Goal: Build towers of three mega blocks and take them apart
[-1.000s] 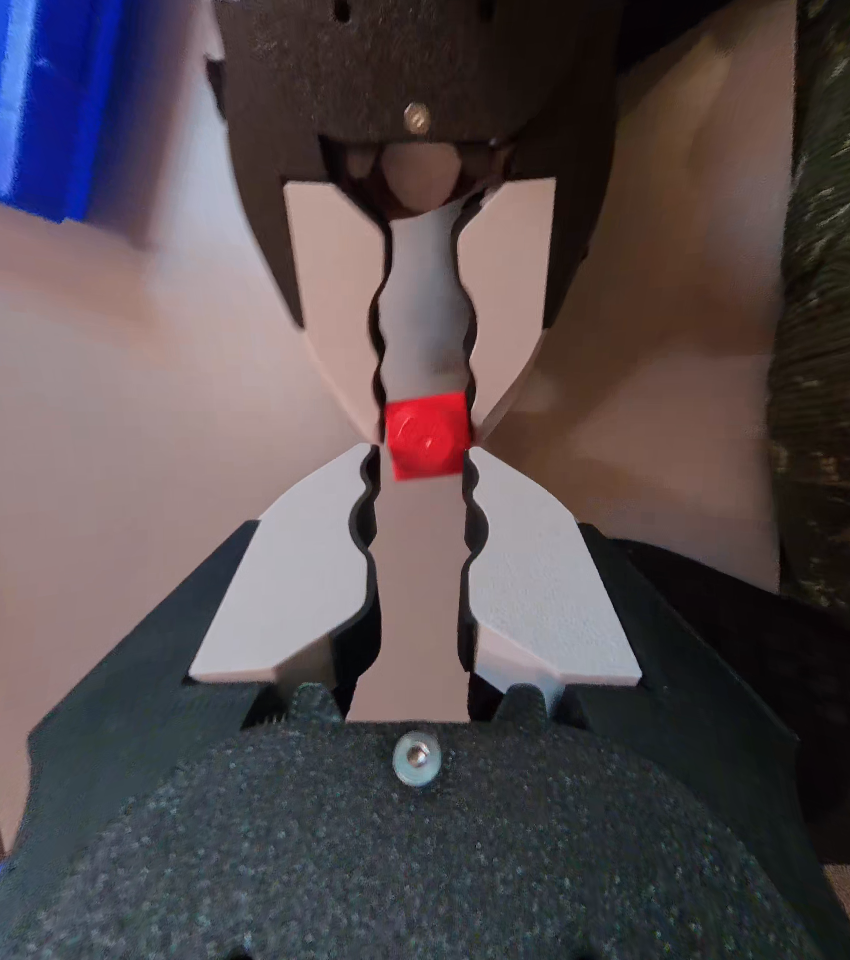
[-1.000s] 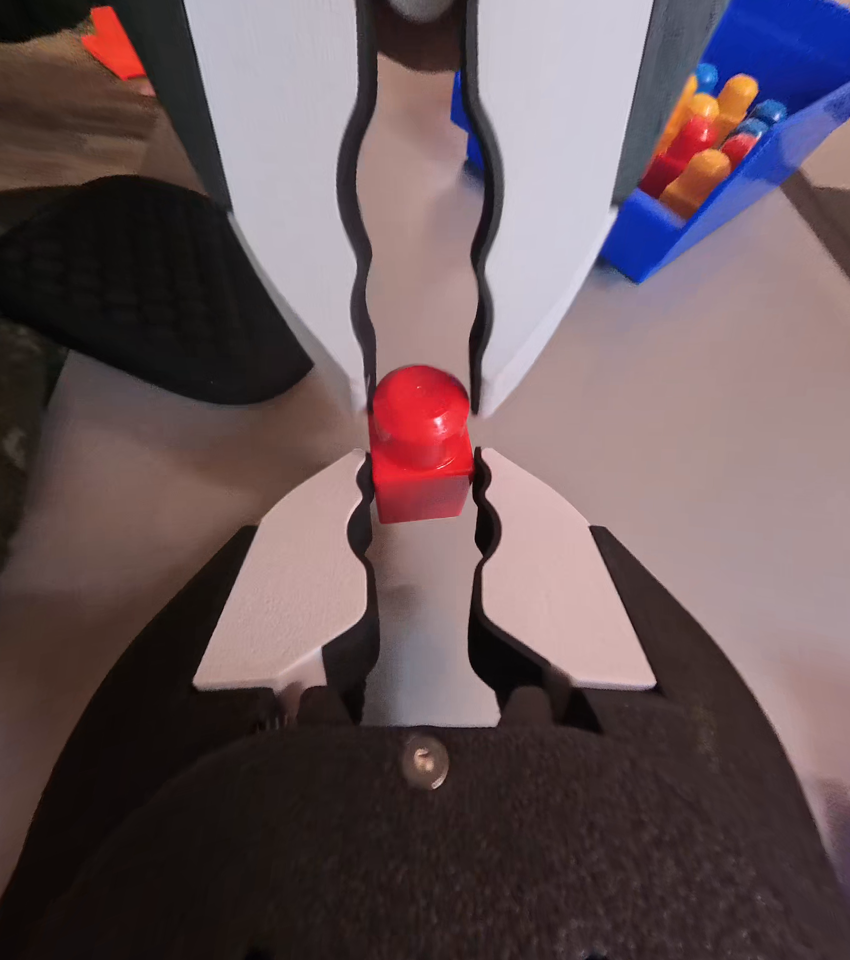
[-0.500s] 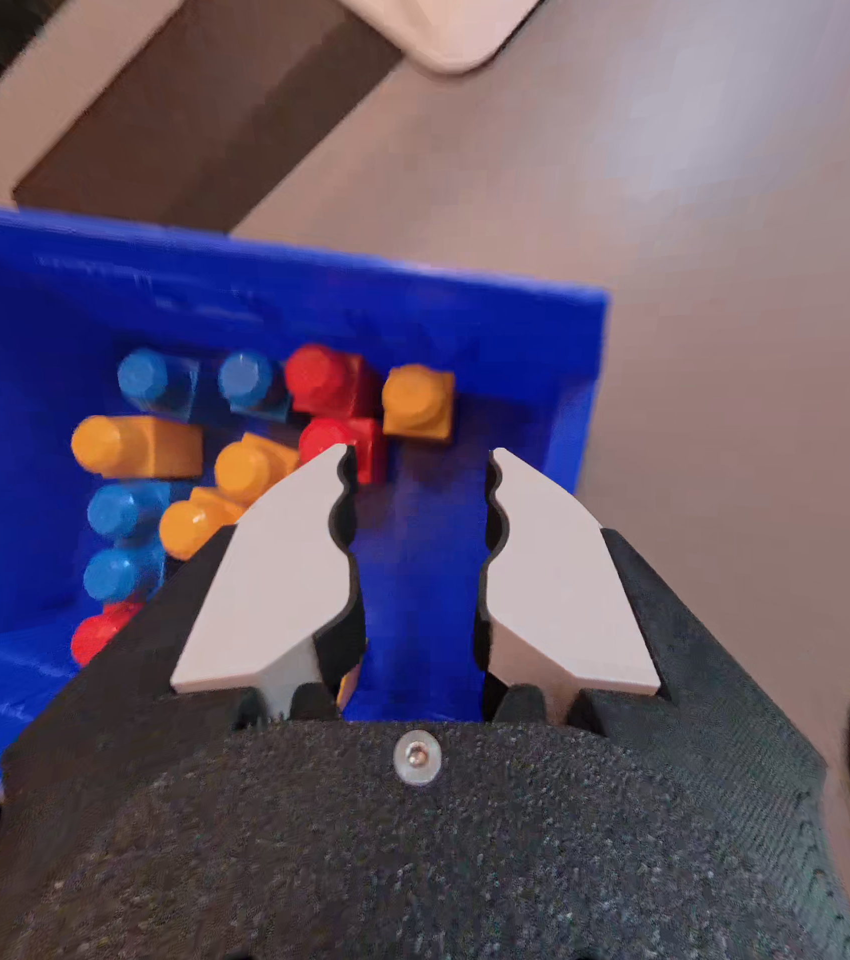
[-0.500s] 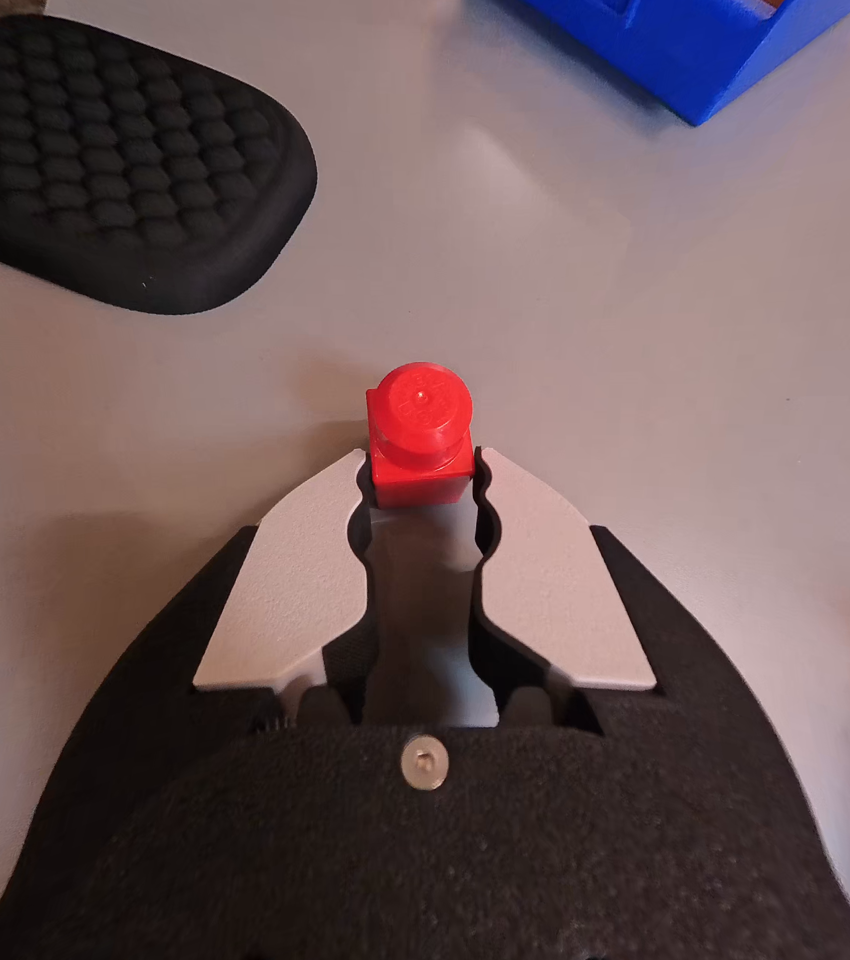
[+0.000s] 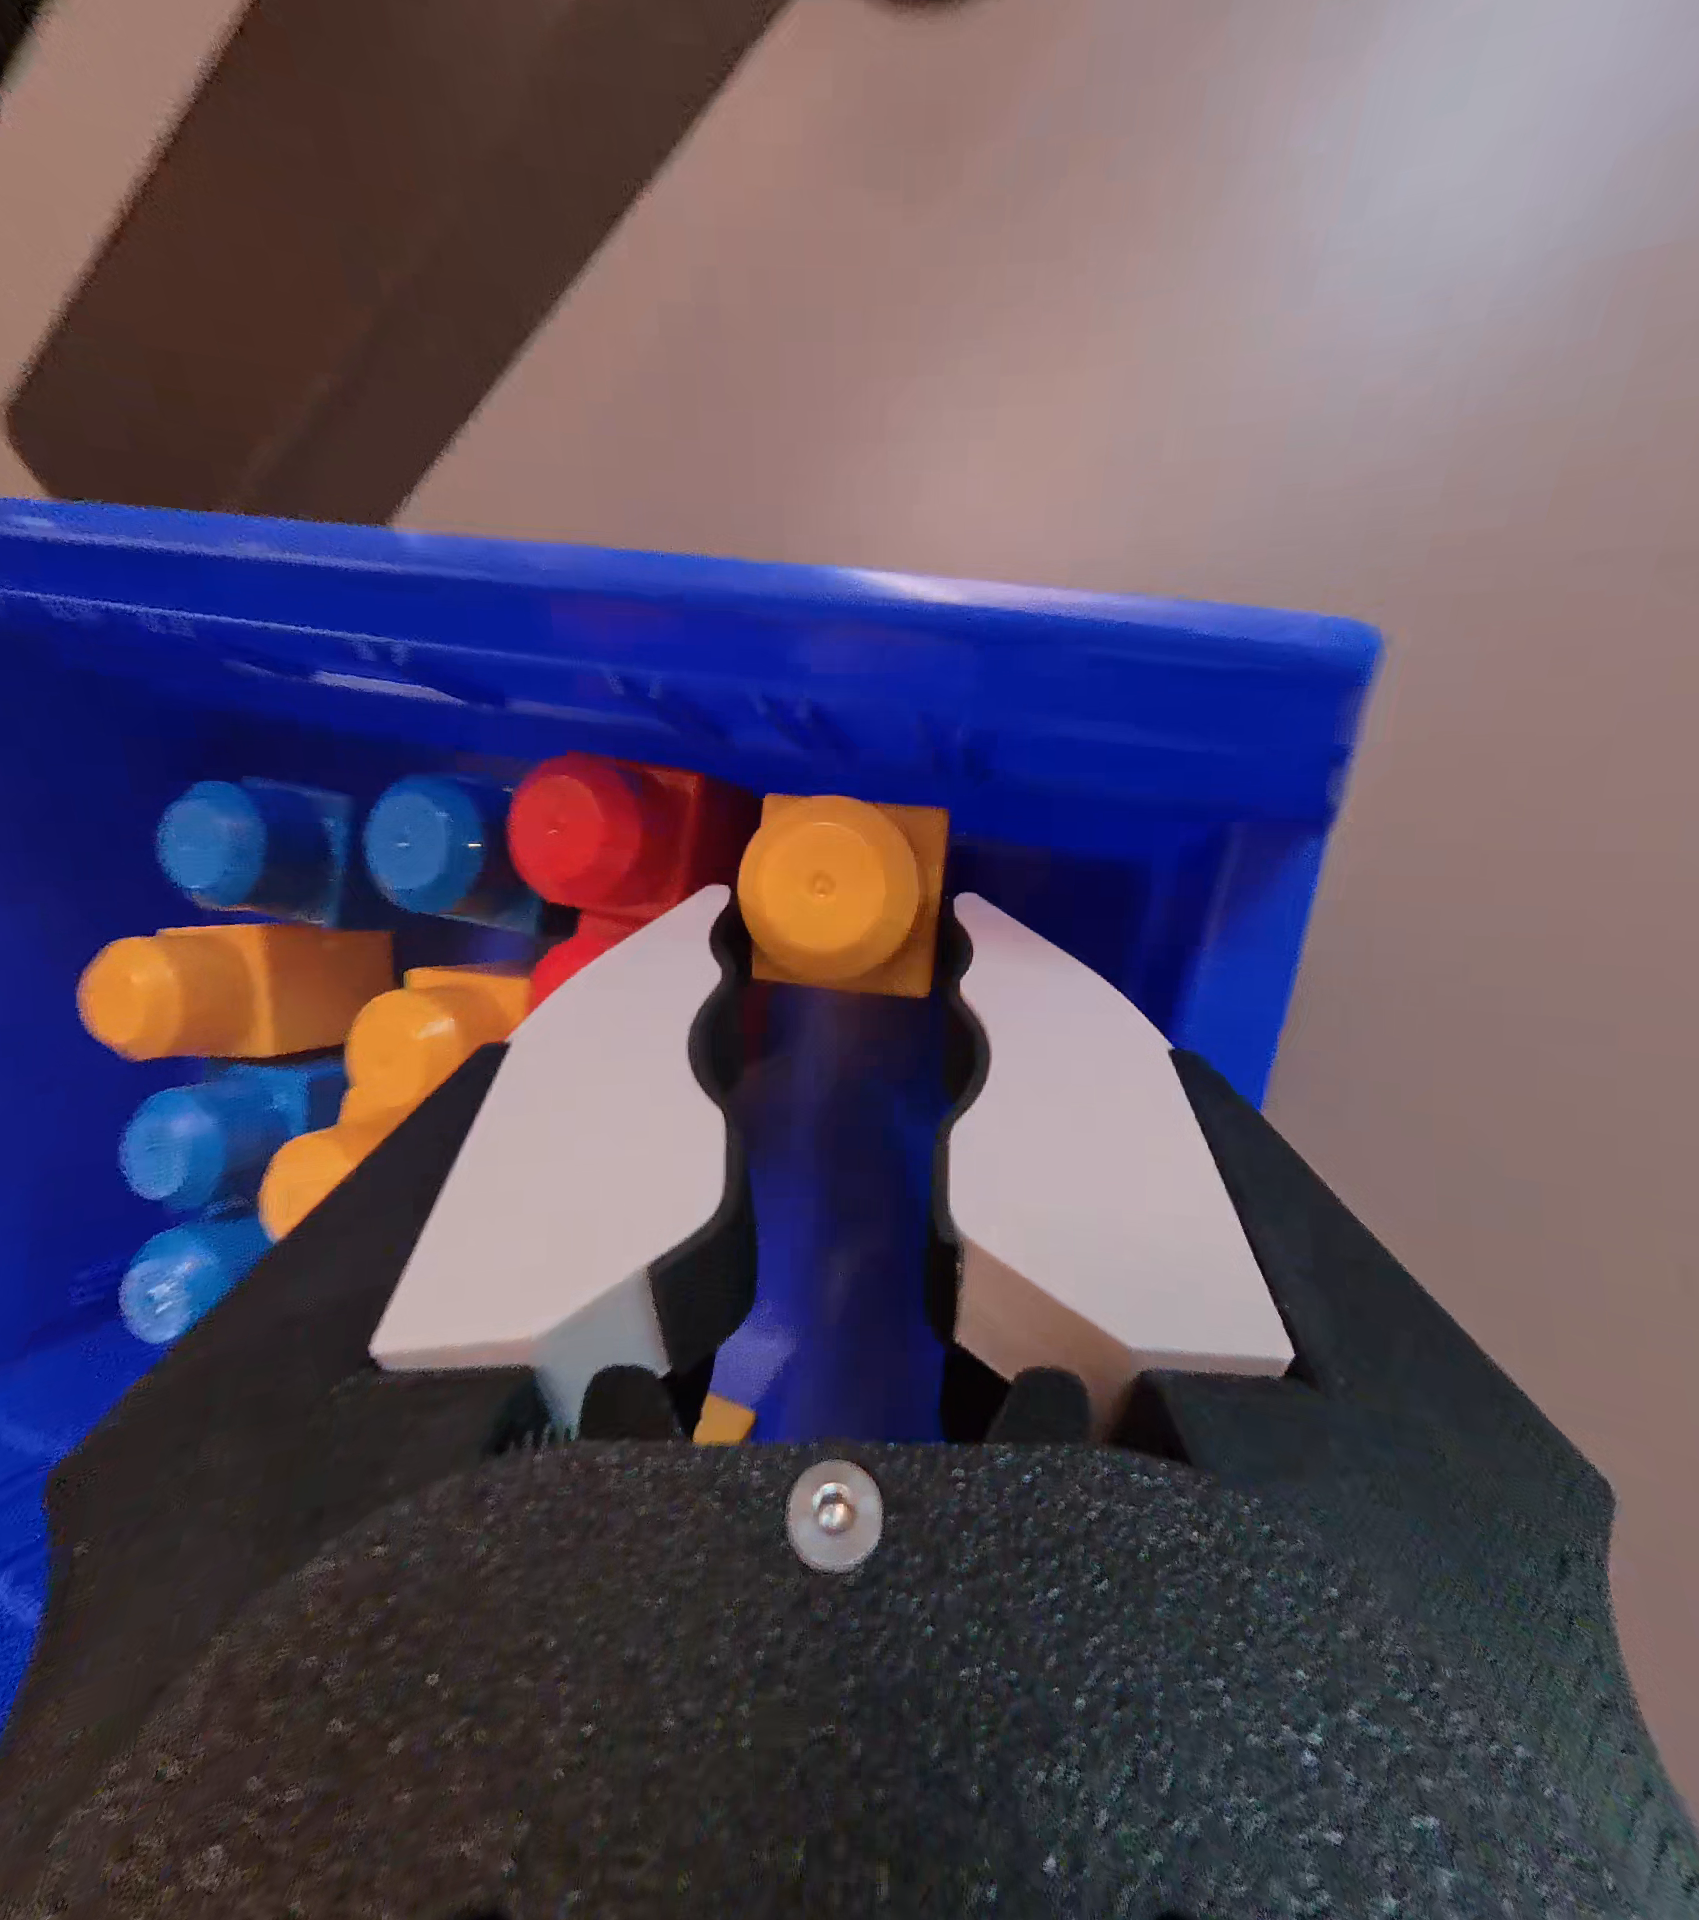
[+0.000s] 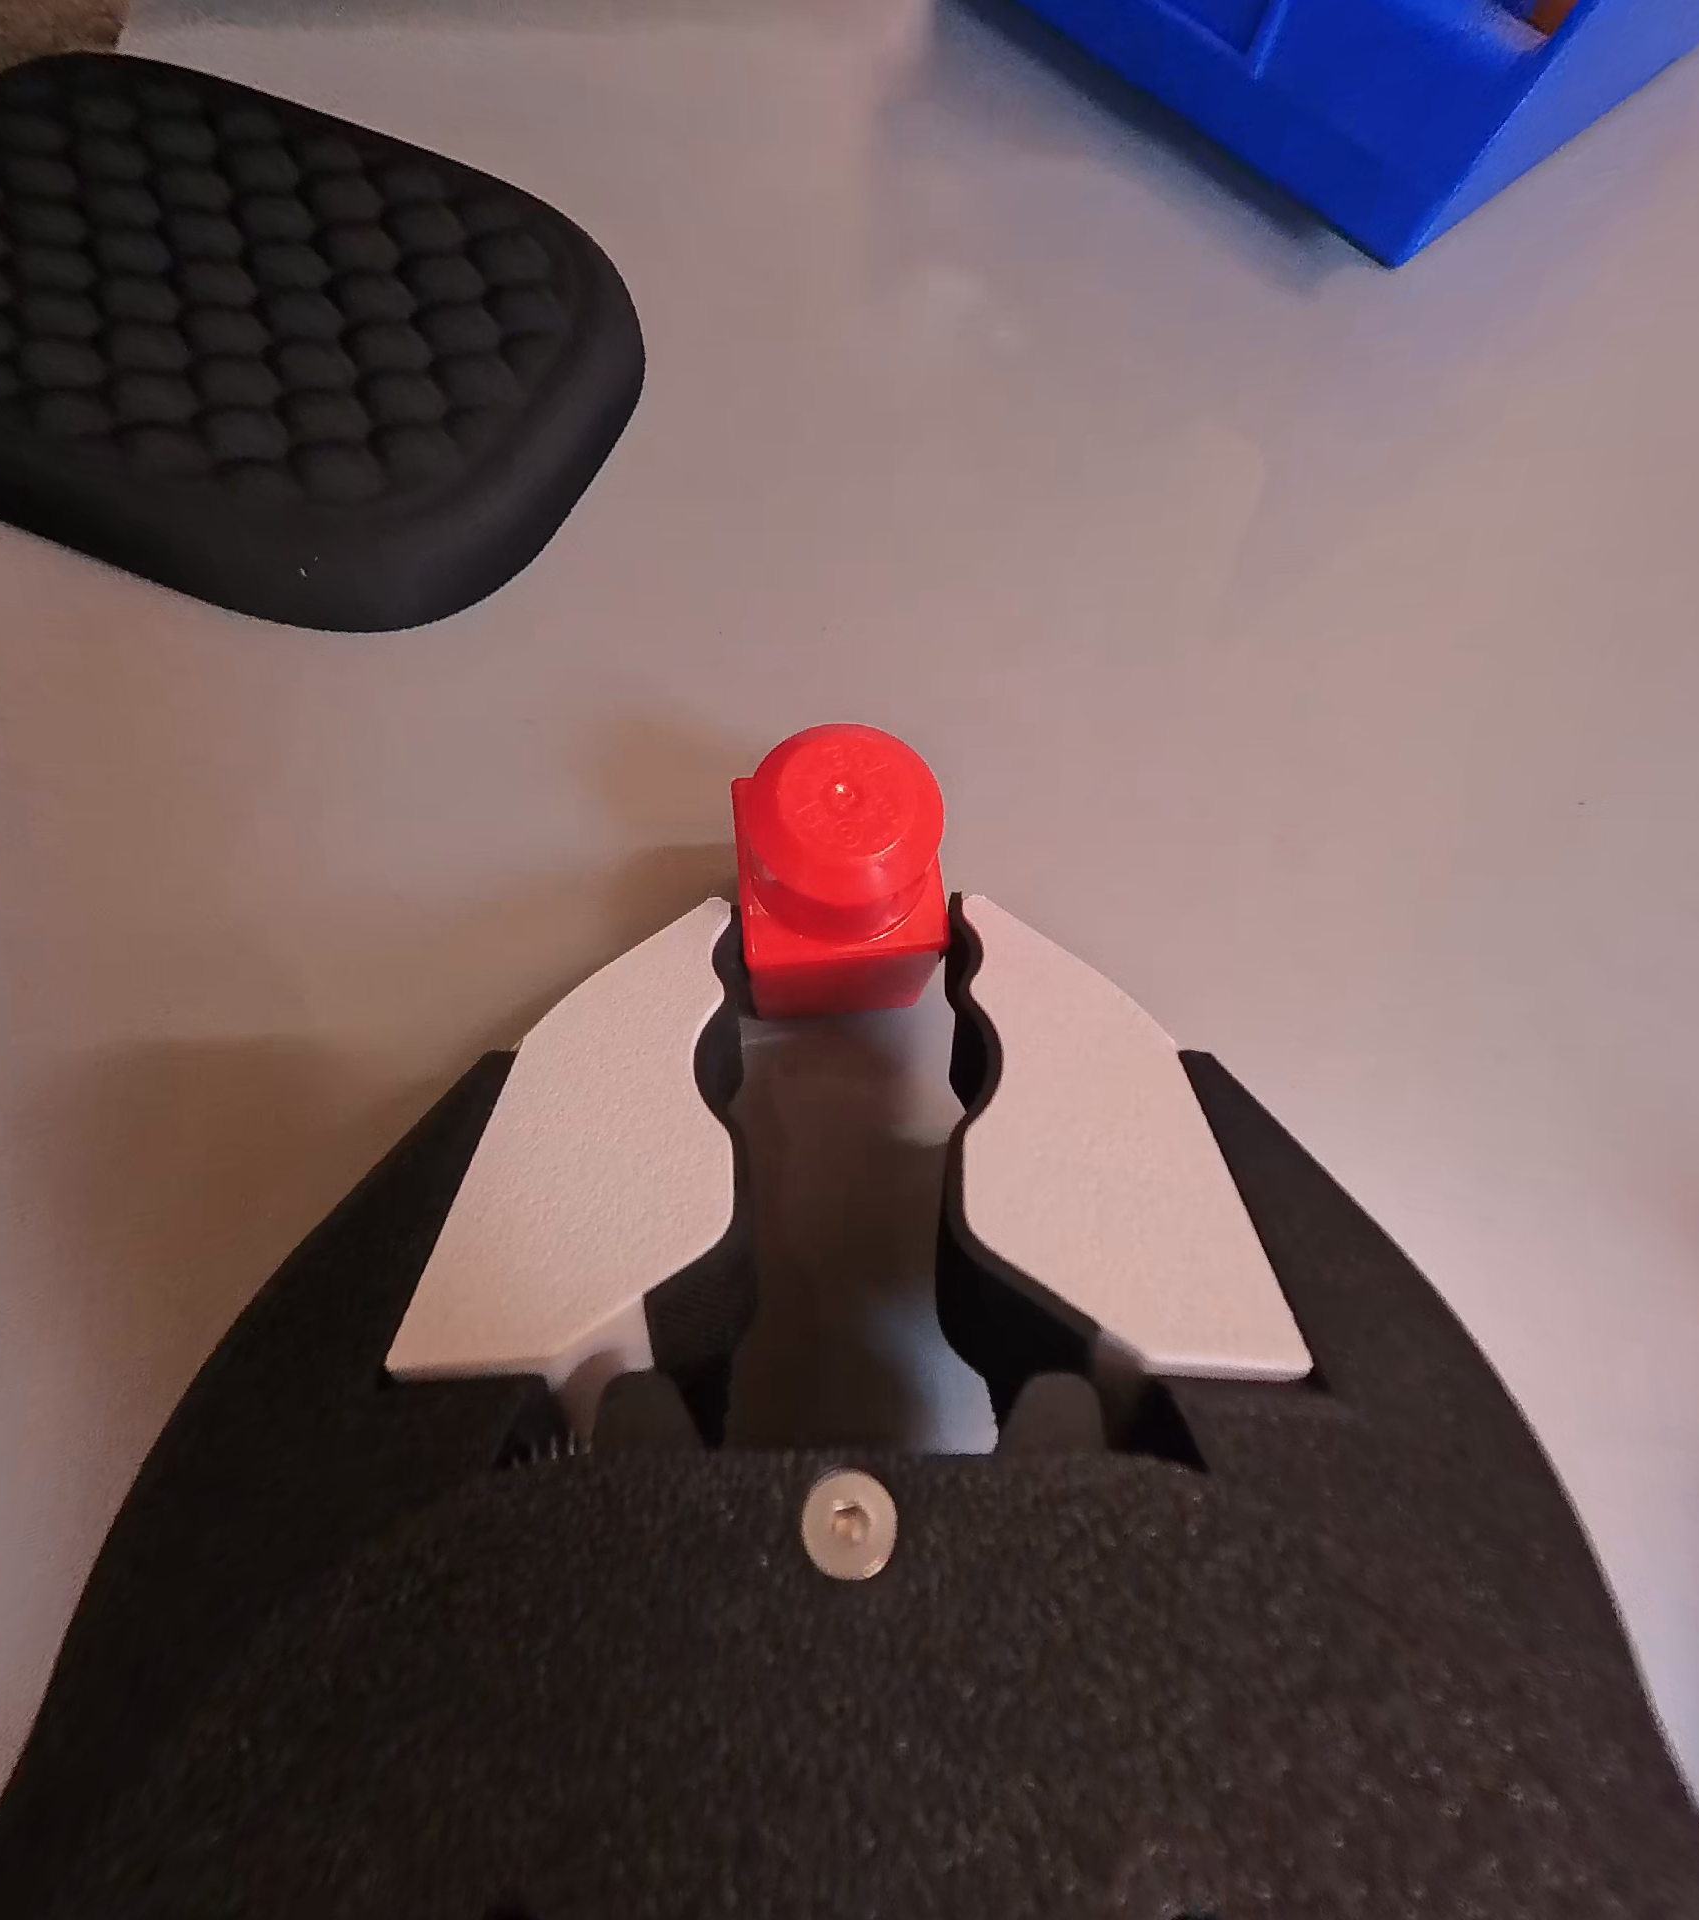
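Note:
In the left wrist view my left gripper reaches into a blue bin. Its fingertips are closed on the base of an orange block at the bin's far right, stud facing the camera. Several blue, red and orange blocks lie to its left, among them a red block and a blue block. In the right wrist view my right gripper is shut on a single red block, stud facing the camera, held over the grey table.
A black textured pad lies on the table at the upper left of the right wrist view. A corner of the blue bin shows at the upper right. A dark brown strip crosses the table beyond the bin. Tip to tip, the grippers are about 30 centimetres apart.
My left gripper let go of the red block, moved to the bin and narrowed around the orange block. My right gripper kept the red block and now looks down at the table.

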A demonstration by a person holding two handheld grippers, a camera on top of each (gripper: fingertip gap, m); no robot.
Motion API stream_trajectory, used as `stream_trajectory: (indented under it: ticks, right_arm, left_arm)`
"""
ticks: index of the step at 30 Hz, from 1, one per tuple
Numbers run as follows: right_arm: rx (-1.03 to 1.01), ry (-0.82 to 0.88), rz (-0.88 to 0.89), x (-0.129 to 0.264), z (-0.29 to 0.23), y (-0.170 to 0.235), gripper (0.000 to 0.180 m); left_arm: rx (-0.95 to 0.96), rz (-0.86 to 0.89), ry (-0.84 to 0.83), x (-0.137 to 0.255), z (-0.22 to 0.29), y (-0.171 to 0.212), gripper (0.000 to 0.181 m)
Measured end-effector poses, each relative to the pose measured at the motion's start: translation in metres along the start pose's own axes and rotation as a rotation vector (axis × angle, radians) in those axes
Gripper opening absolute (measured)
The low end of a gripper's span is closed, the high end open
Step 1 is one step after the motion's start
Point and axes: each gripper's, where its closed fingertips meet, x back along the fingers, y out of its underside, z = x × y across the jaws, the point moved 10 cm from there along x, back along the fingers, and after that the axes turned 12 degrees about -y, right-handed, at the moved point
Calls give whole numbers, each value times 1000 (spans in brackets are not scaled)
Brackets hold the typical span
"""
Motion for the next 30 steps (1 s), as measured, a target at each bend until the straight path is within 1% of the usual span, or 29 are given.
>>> stream_trajectory:
  ticks: [2, 4, 5, 7, 9, 11, 14, 17, 24, 26, 30]
  right_arm:
    - [-7, -6, 5, 0, 1, 0, 37]
    - [-13, -13, 10, 0, 2, 0, 37]
    - [-14, -14, 10, 0, 2, 0, 37]
    - [-11, -16, 11, 0, 2, 0, 37]
    - [-7, -17, 13, -1, 1, -1, 37]
    - [9, -11, 34, 0, -1, -4, 37]
    - [9, -12, 82, 5, -4, -10, 37]
    - [12, -17, 107, 10, -7, -15, 37]
    - [28, -11, 79, 11, -13, -21, 37]
    - [22, 0, 82, 12, -13, -20, 36]
    - [-10, 13, 144, 16, -15, -22, 36]
  left_arm:
    - [23, 78, -25, 27, -7, -7, 35]
    - [65, 218, 21, 66, -7, -17, 34]
    - [74, 302, 92, 87, -1, -24, 35]
    - [27, 455, 299, 125, 27, -38, 34]
    - [-85, 513, 460, 152, 66, -48, 34]
    - [-233, 516, 545, 166, 108, -53, 34]
    - [-381, 474, 588, 167, 161, -55, 34]
    - [-442, 427, 606, 159, 188, -56, 34]
    - [-540, 361, 612, 143, 206, -56, 34]
    - [-530, 367, 610, 143, 206, -56, 34]
    - [-472, 385, 606, 146, 203, -56, 34]
